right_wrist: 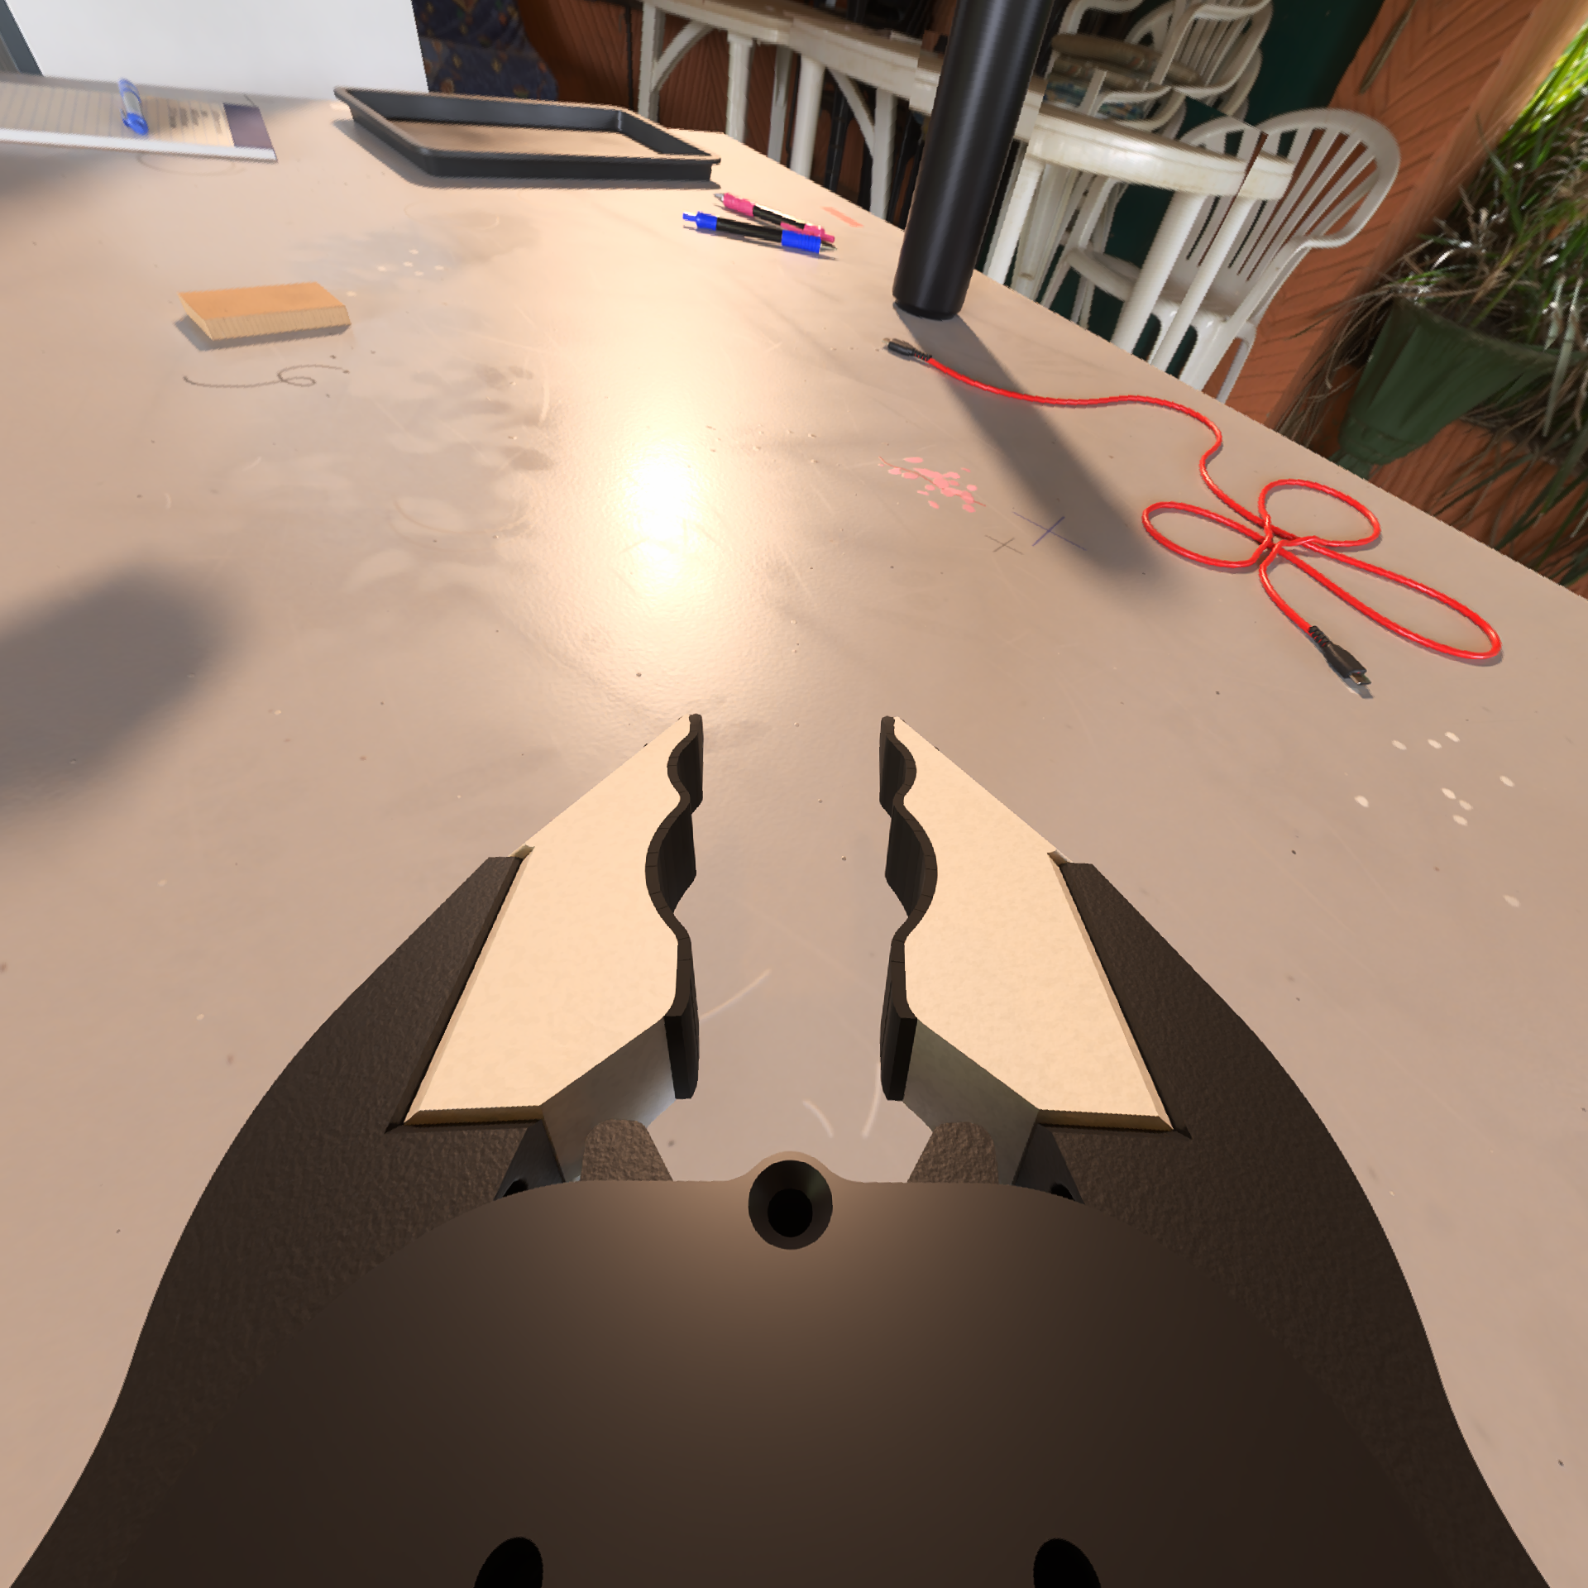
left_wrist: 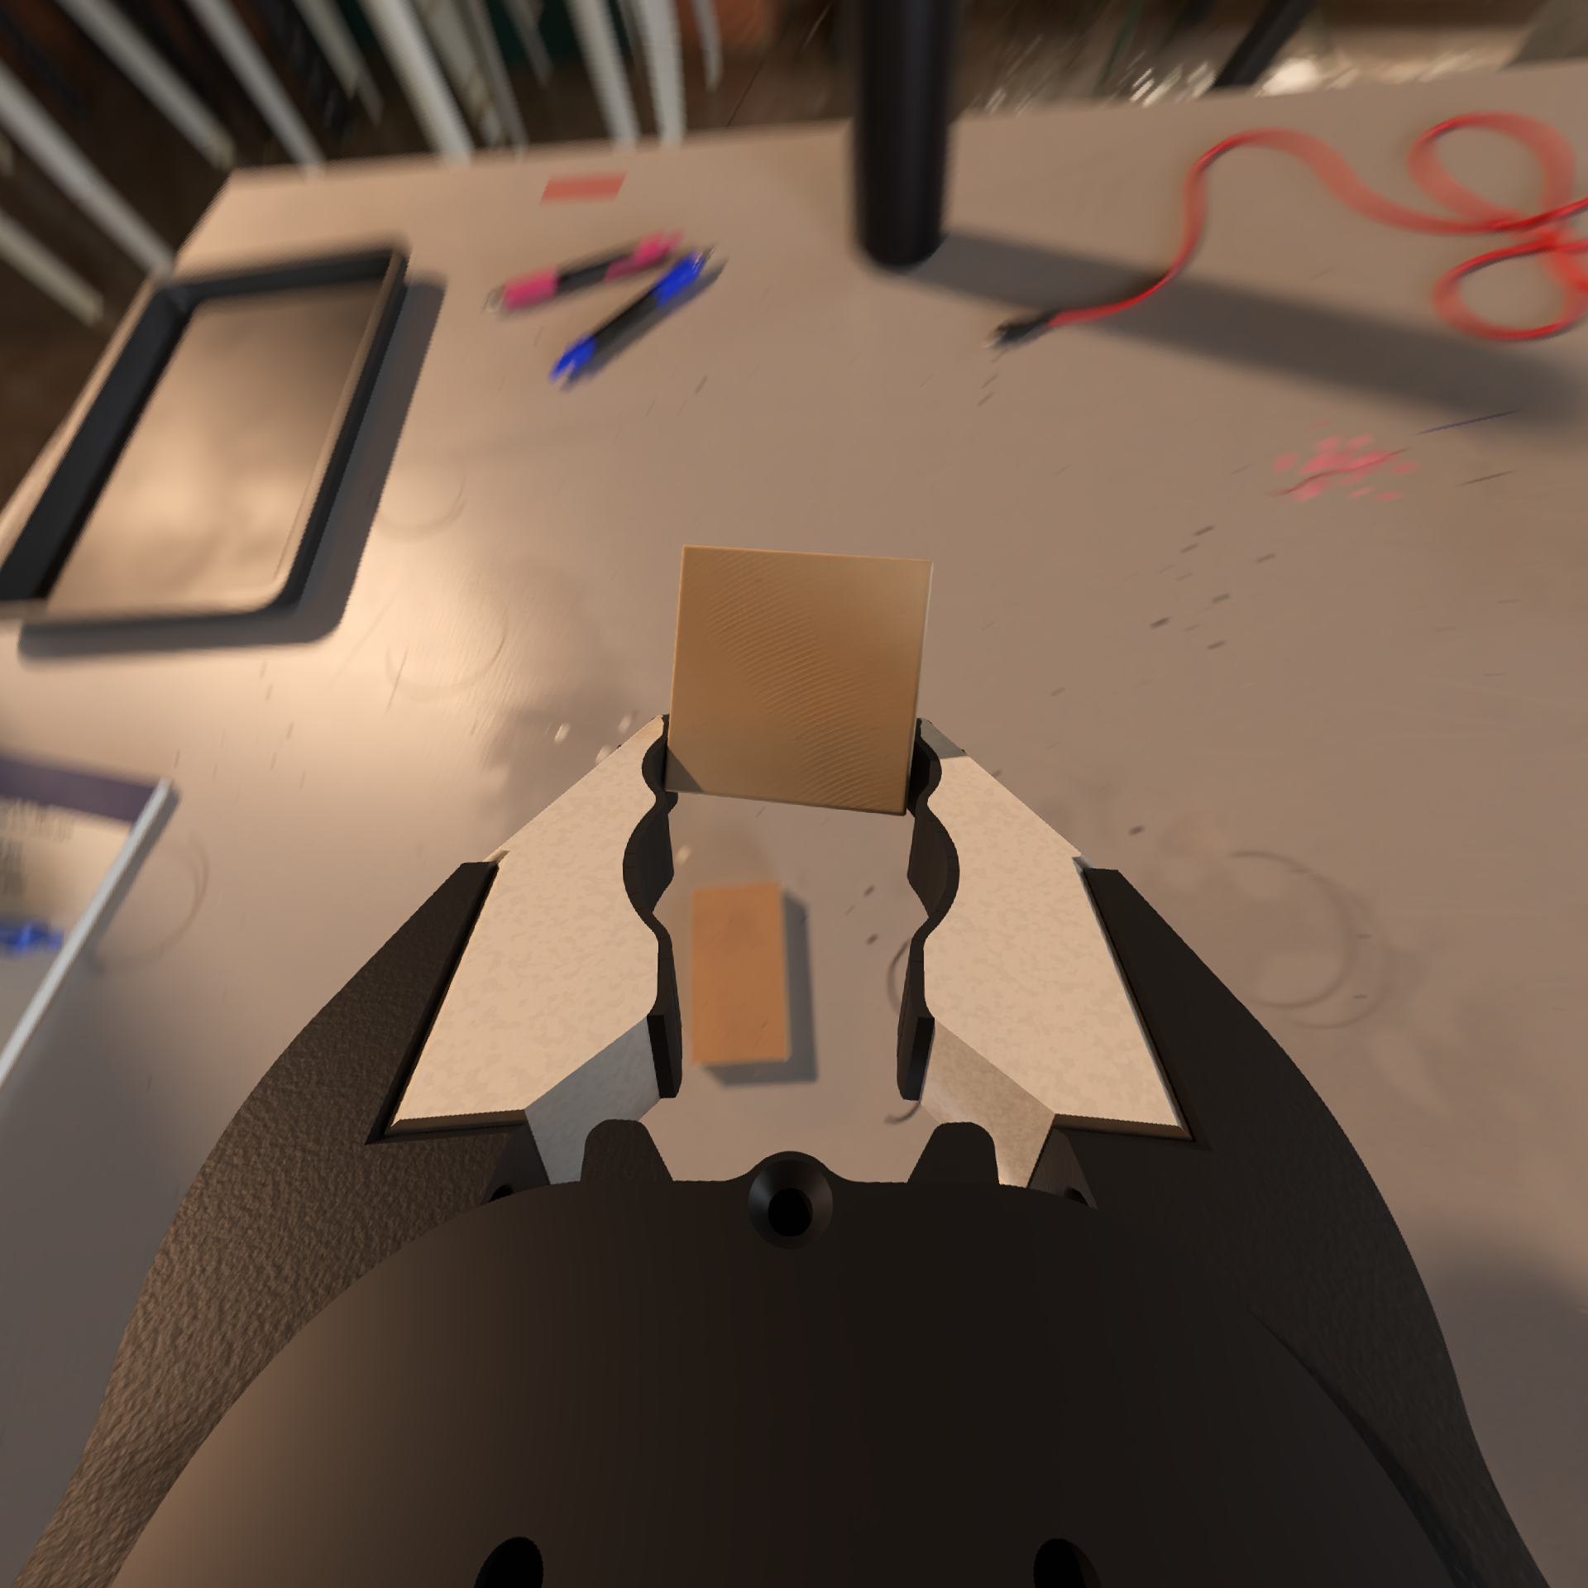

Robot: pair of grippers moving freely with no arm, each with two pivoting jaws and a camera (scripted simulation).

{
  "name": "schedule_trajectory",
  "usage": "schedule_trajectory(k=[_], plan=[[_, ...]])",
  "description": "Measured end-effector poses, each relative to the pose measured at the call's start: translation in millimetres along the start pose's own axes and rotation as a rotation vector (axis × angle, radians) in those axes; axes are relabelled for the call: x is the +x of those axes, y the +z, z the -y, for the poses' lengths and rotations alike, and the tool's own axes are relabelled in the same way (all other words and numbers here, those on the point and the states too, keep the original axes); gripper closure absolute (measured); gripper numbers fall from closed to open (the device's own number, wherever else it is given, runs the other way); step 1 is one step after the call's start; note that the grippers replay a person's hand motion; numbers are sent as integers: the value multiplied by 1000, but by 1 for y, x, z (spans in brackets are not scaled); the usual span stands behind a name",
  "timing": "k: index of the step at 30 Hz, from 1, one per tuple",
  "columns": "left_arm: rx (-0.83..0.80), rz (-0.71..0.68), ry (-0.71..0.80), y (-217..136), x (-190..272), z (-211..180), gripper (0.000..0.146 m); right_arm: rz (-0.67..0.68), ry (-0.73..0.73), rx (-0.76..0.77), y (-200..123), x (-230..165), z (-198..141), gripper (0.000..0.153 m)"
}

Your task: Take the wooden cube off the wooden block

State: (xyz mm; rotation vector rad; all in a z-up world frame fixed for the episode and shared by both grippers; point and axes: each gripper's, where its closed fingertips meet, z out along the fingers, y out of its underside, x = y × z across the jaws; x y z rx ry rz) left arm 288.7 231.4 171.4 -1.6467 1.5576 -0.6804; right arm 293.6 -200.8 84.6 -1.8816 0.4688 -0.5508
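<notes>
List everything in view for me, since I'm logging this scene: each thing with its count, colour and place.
wooden cube: 1, tan, held above the table
wooden block: 1, tan, flat on table
tray: 1, black, far side
pens: 2, pink and blue, beside tray
cable: 1, red, looped, right side
pole: 1, black, upright
notepad: 1, white, far left, blue pen on it
table: 1, beige
left gripper: shut on cube
right gripper: open, empty
</notes>
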Motion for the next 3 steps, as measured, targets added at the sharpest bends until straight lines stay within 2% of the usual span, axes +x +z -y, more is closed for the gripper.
schedule_trajectory(k=[3], plan=[[102,-87,112,-7,45,28,93,-3,-15,-14,1,-1,-2,112]])
